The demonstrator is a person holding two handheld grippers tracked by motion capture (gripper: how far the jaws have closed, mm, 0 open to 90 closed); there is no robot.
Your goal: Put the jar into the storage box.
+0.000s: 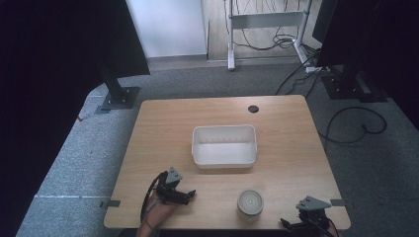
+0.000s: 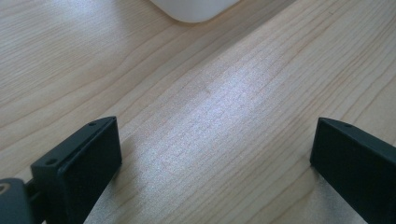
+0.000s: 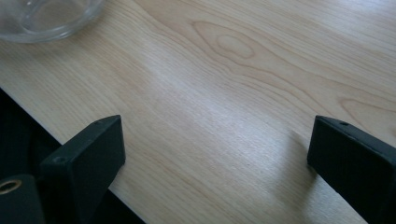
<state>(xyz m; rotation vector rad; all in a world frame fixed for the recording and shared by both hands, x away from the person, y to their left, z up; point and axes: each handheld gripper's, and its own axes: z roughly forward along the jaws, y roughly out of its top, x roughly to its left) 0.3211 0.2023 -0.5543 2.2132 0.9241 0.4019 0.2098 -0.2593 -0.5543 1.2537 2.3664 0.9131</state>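
Observation:
A white rectangular bin (image 1: pixel 225 161) stands empty in the middle of the wooden table (image 1: pixel 163 123). A clear glass bowl (image 1: pixel 250 202) rests near the front edge. A hand holds my left gripper (image 1: pixel 184 196) low over the front left of the table, left of the bowl. Its jaws stand wide open over bare wood (image 2: pixel 215 135), with a corner of the bin (image 2: pixel 194 9) ahead. My right gripper (image 1: pixel 296 223) is at the front right edge, right of the bowl. It is open over bare wood (image 3: pixel 215 133), and the bowl (image 3: pixel 46 18) lies ahead to its left.
A round cable hole (image 1: pixel 253 108) sits near the table's far edge. The table's front edge (image 3: pixel 28 116) runs just beside the right gripper's left jaw. Grey carpet, loose cables (image 1: pixel 356 123) and stand bases surround the table.

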